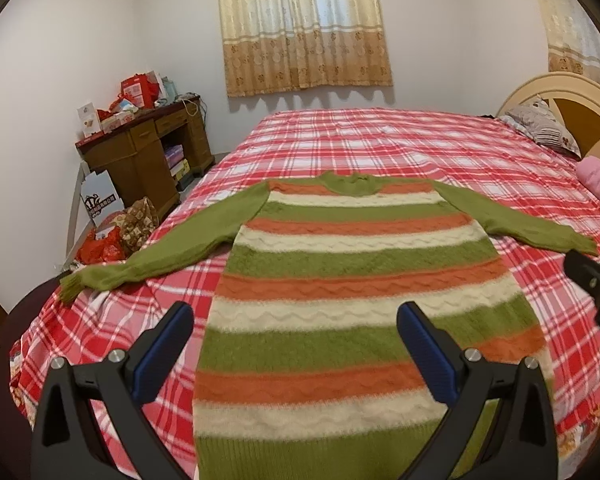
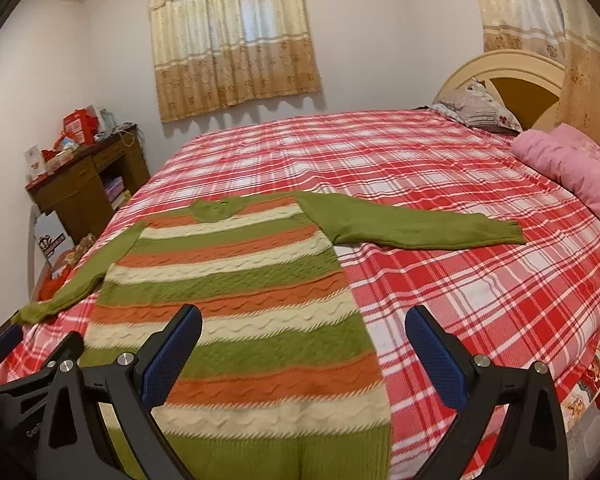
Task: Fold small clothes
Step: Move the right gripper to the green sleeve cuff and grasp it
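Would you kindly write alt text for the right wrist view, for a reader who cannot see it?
A striped green, orange and cream sweater lies flat, sleeves spread, on a bed with a red plaid cover. The right tongs hang open above its lower half, gripping nothing. A pink bundle and pillow sit near the headboard.

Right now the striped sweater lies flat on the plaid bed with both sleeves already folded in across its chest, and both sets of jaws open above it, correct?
Not quite: the sleeves are not folded in. The left wrist view shows the striped sweater with both sleeves spread out sideways on the plaid bed. The rest holds: the sweater lies flat, and the left gripper and right gripper have their jaws open.
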